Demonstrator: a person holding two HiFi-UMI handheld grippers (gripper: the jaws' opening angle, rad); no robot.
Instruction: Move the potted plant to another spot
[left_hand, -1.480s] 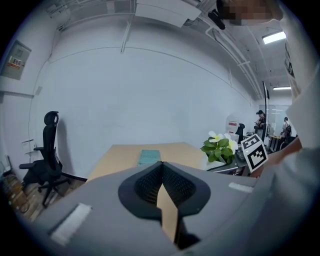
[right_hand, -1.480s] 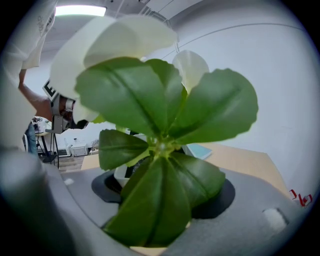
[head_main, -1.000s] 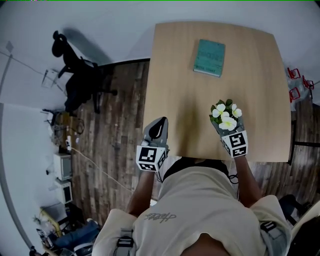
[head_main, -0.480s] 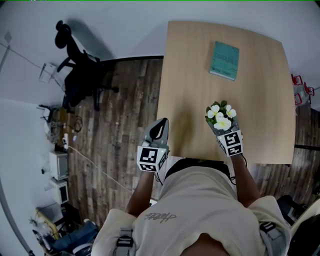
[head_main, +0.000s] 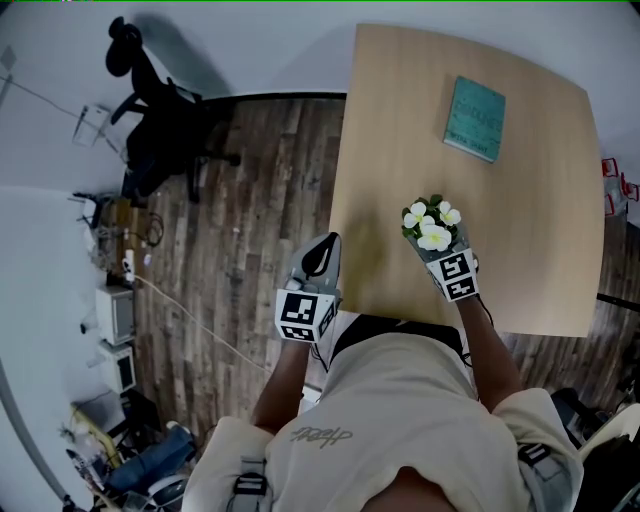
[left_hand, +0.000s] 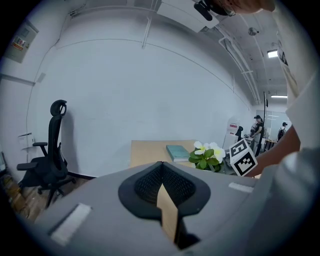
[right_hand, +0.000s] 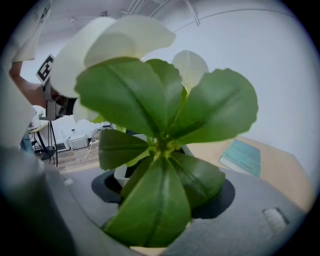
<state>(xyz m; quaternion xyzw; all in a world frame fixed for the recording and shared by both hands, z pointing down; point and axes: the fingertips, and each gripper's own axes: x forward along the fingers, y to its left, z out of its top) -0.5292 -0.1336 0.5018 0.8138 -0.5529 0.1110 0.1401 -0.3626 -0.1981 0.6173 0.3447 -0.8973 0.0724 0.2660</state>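
Your right gripper (head_main: 440, 255) fingers grip the potted plant (head_main: 428, 225) over the table (head_main: 540, 200) for relocation; left gripper (head_main: 318, 262) fingers closed, parked clear.

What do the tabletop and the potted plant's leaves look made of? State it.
Pale square tabletop: matte wood or wood-look laminate, judging by faint grain. Green-leaved, white-flowered potted plant: likely plastic; leaves are smooth, evenly coloured, with moulded-looking veins.

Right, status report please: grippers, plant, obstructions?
Left gripper shut, empty. Right gripper shut on potted plant, over table. Book lies farther back, apart.
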